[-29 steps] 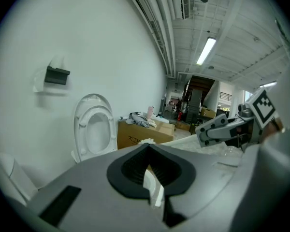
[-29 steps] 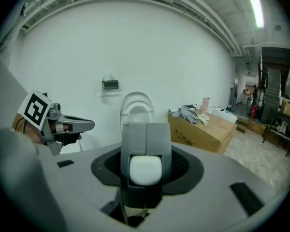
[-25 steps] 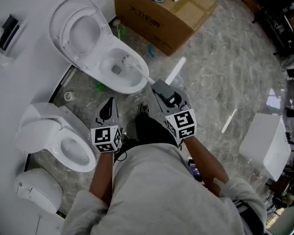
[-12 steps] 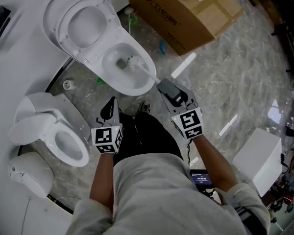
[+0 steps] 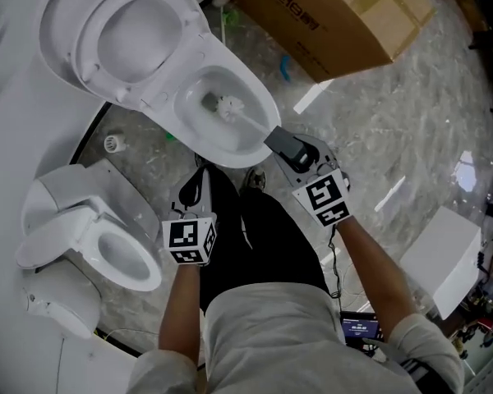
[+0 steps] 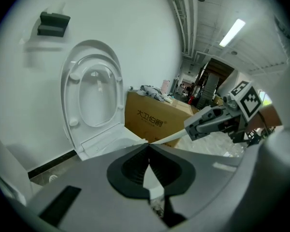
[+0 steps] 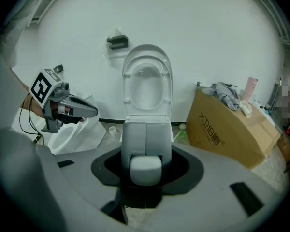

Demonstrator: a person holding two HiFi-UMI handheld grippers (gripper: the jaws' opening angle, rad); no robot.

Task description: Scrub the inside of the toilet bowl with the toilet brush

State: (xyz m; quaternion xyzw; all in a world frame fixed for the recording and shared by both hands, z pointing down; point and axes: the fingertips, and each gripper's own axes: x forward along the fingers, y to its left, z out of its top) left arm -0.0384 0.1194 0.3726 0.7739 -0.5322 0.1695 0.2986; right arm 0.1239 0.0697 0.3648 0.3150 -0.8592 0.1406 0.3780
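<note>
The open toilet [image 5: 259, 142] stands with seat and lid [image 5: 131, 31] raised. The toilet brush head [image 5: 228, 105] is down inside the bowl near the drain. Its white handle [image 5: 255, 125] slants up over the front rim into my right gripper [image 5: 279, 144], which is shut on the handle's end [image 7: 145, 170]. In the left gripper view, the handle [image 6: 166, 139] runs to that gripper [image 6: 217, 122]. My left gripper [image 5: 199, 179] hangs by the person's dark trouser leg, in front of the bowl, with its jaws closed together [image 6: 147, 146] and nothing between them.
A second, smaller toilet [image 5: 107, 245] stands at the lower left. Behind and right of the bowl sits a big cardboard box [image 5: 337, 15] with cloths on top [image 7: 227, 93]. A white box [image 5: 444, 257] lies on the marble floor at right. A black holder [image 7: 117, 41] is on the wall.
The view has shifted and the toilet now looks nearer and larger. The brush head stays in the bowl, shifting slightly. The left gripper has dropped back toward the person's legs.
</note>
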